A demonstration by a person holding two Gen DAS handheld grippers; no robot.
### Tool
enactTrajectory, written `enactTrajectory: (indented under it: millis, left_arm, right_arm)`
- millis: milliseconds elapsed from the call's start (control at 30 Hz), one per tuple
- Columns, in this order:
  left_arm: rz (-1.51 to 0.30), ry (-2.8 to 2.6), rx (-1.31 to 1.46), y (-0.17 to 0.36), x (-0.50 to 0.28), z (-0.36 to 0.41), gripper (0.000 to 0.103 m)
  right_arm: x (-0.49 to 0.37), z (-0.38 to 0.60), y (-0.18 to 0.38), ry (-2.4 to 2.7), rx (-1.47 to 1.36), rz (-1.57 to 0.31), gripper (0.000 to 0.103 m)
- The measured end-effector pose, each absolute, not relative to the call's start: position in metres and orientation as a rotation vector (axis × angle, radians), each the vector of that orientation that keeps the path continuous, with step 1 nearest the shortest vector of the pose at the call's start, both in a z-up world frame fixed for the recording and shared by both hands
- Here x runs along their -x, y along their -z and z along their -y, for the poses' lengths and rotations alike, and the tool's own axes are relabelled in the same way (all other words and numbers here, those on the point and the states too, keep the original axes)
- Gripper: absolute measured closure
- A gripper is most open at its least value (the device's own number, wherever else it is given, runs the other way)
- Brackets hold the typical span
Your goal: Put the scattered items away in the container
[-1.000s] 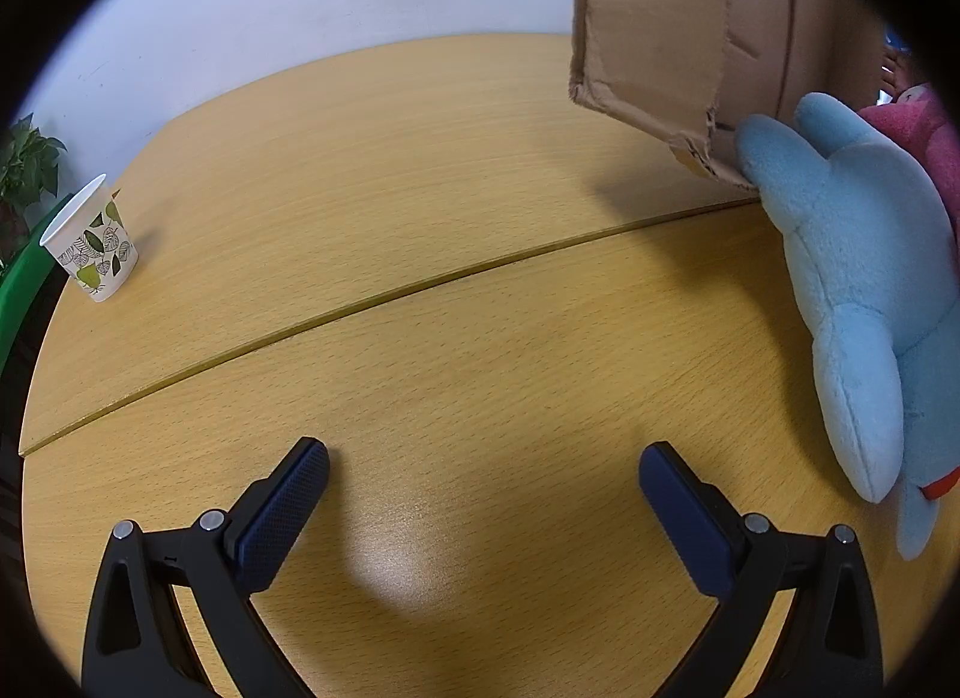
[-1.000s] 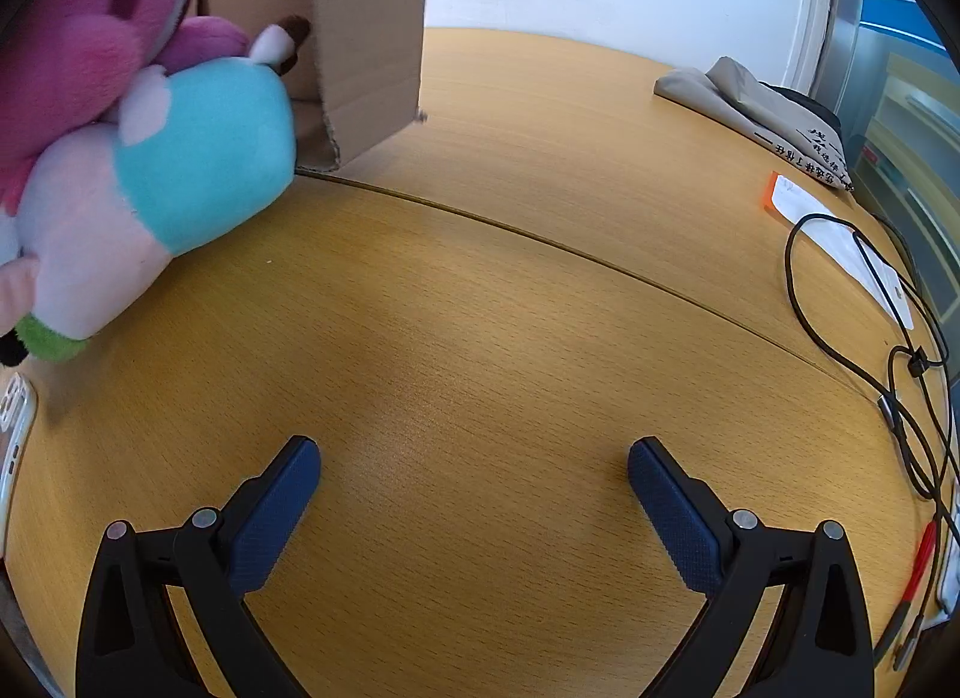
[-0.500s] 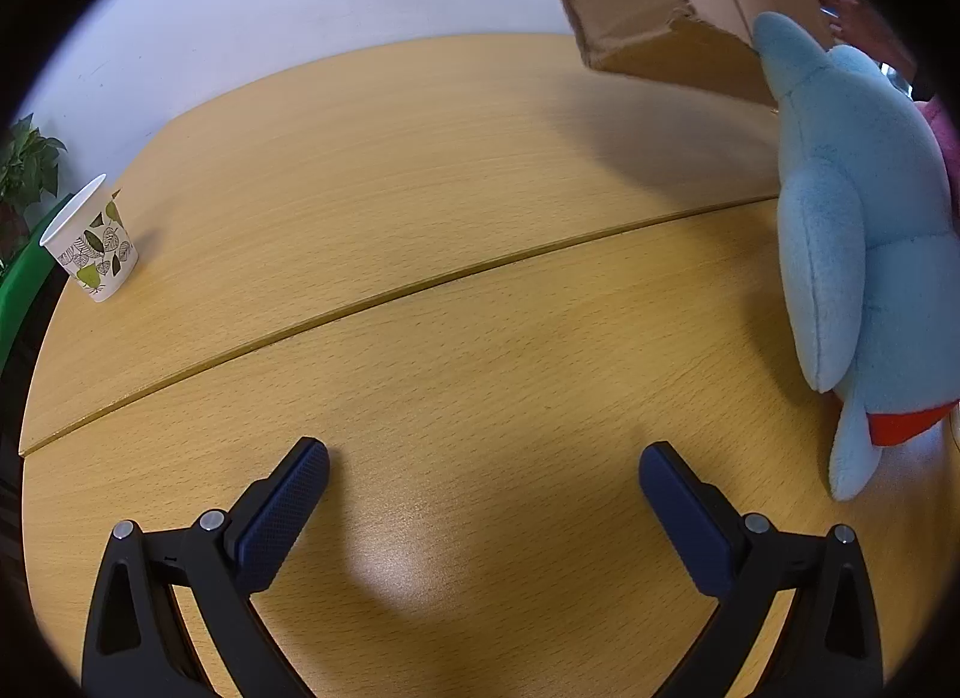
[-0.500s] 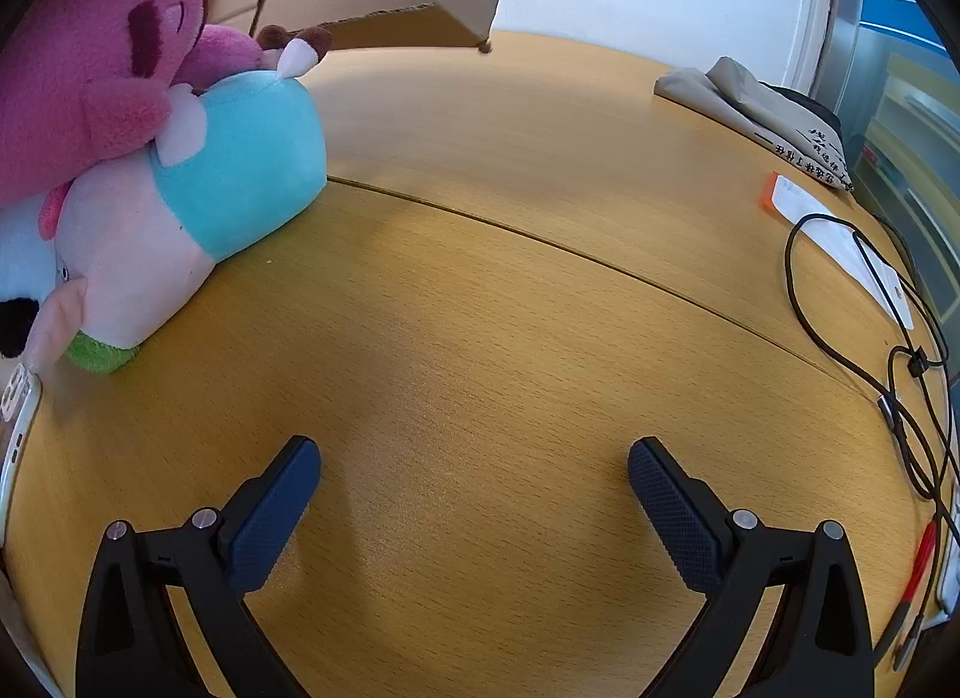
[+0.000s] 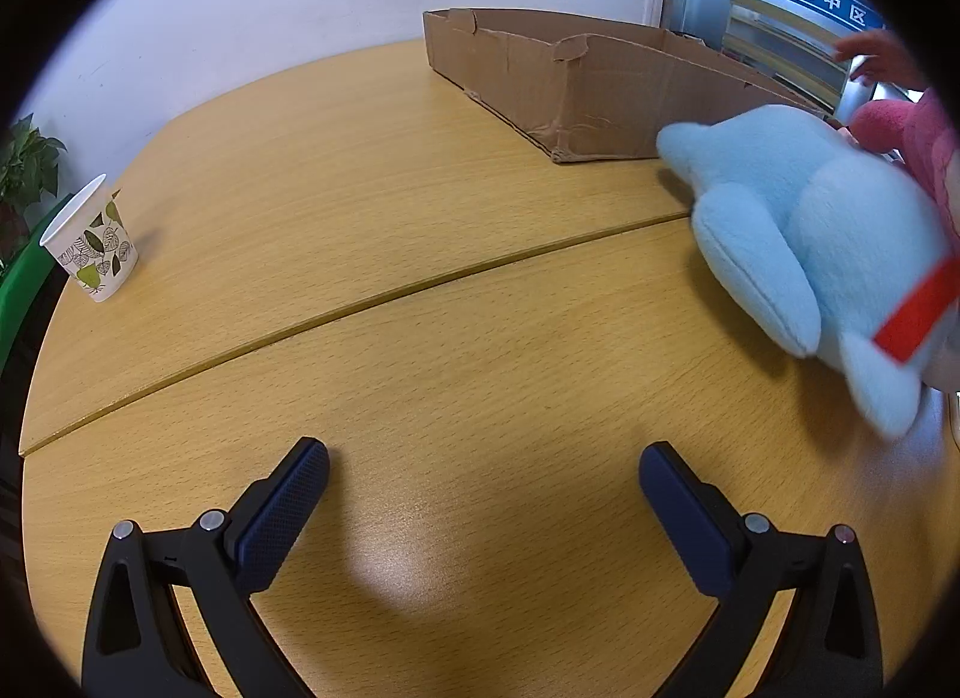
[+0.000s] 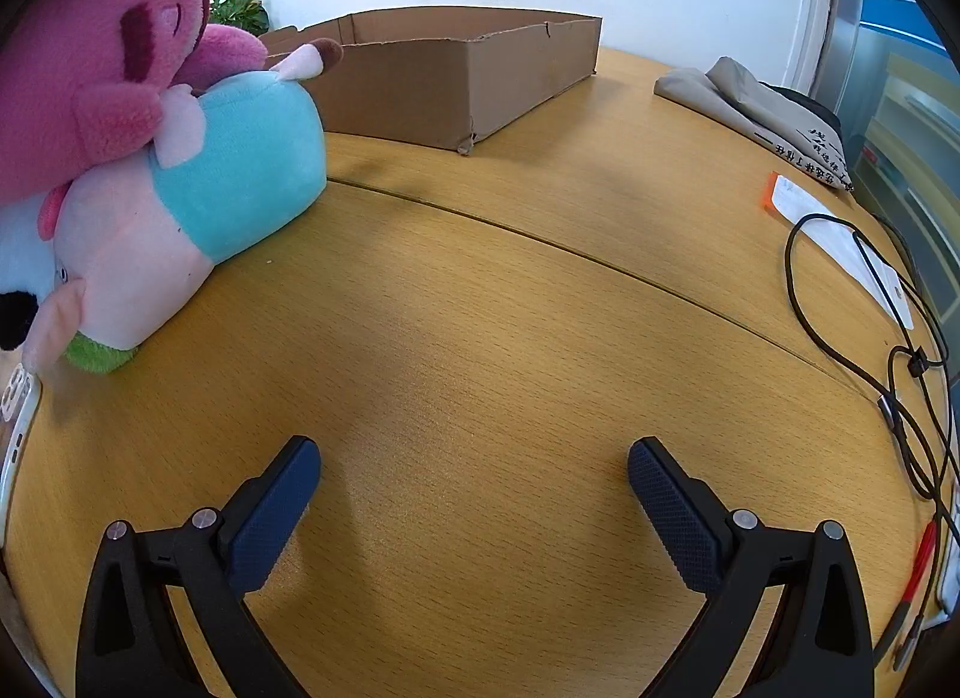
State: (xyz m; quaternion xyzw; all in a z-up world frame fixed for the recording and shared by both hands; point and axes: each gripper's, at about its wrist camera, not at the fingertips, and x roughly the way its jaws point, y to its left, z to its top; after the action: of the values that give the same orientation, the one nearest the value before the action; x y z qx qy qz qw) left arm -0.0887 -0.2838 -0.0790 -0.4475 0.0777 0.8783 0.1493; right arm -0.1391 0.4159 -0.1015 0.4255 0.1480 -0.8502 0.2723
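Both grippers, left gripper (image 5: 483, 473) and right gripper (image 6: 474, 470), hang spread and empty; you start by reaching the blue plush (image 5: 804, 230) beside the cardboard box (image 5: 576, 86).

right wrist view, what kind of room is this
Probably an office or meeting room: a large wooden table, loose black cables and a potted plant against a plain white wall.

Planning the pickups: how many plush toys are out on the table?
4 visible: pink bear atop the teal-shirted pig, a white-and-black toy at the left edge, light blue plush. More may be hidden.
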Motion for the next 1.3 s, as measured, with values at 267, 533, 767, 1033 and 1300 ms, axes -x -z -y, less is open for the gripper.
enactTrajectory:
  millis: [267, 533, 767, 1033, 1300]
  left_arm:
    - [-0.223, -2.526, 1.287, 0.079, 0.0888, 0.2838, 0.0]
    - [-0.222, -2.528, 1.288, 0.0789, 0.089, 0.2838, 0.0]
    - [-0.22, -2.53, 1.289, 0.0788, 0.0887, 0.284, 0.0]
    - [-0.217, -2.534, 1.291, 0.0788, 0.0891, 0.2838, 0.0]
    - [-0.217, -2.534, 1.291, 0.0786, 0.0886, 0.2838, 0.0]
  right_arm:
    - [0.1391, -0.416, 0.1016, 2.289, -1.145, -0.398, 0.0]
    - [0.139, -0.416, 0.1017, 2.289, -1.145, -0.398, 0.0]
    - [0.139, -0.4161, 0.1018, 2.289, -1.145, -0.398, 0.0]
    - [0.1389, -0.4162, 0.102, 2.289, -1.145, -0.398, 0.0]
    - [0.1388, -0.4161, 0.1022, 2.289, -1.145, -0.398, 0.0]
